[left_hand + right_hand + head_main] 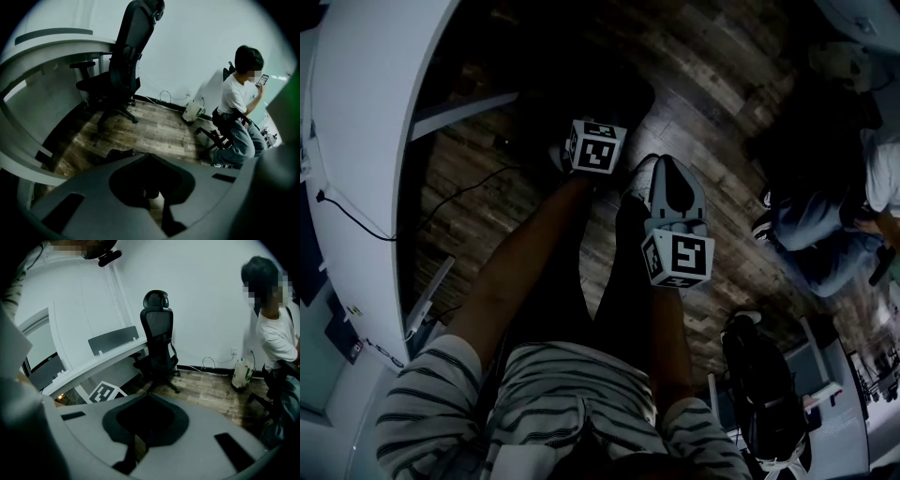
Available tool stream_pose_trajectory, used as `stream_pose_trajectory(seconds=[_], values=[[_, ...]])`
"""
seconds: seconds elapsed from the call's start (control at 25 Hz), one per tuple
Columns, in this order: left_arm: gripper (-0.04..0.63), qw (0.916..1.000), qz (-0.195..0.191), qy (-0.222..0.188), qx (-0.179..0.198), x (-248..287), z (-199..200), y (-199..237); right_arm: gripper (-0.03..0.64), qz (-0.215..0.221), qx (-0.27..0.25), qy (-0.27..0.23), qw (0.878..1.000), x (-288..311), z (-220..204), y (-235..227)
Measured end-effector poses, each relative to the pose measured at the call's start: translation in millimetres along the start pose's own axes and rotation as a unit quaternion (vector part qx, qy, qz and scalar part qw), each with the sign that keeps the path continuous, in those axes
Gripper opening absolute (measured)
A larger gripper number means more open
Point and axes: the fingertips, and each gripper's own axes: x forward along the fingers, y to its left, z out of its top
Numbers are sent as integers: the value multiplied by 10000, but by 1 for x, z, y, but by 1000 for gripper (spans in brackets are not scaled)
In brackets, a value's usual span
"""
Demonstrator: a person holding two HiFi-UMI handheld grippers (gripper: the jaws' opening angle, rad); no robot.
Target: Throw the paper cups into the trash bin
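Observation:
No paper cup or trash bin shows in any view. In the head view my left gripper's marker cube (596, 147) is held over the wooden floor. My right gripper (662, 161) is just right of it and nearer to me. In the left gripper view the left gripper (149, 155) has its jaws together with nothing between them, and it points down at the floor. In the right gripper view the right gripper (149, 396) also has its jaws together and empty, and it points across the room.
A curved white desk (375, 141) (47, 51) (96, 361) runs along the left. A black office chair (124, 61) (159, 338) stands by it. A person (236, 112) (276, 341) sits at the right. A white bag (192, 111) (242, 373) and cables lie by the wall.

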Motion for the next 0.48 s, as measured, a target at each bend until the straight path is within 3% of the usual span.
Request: stream_pose_trajectory(seconds=[0.48], values=[[25, 9975, -161, -682, -50, -79, 51, -12, 11, 118, -92, -132, 9998, -17, 37, 19]])
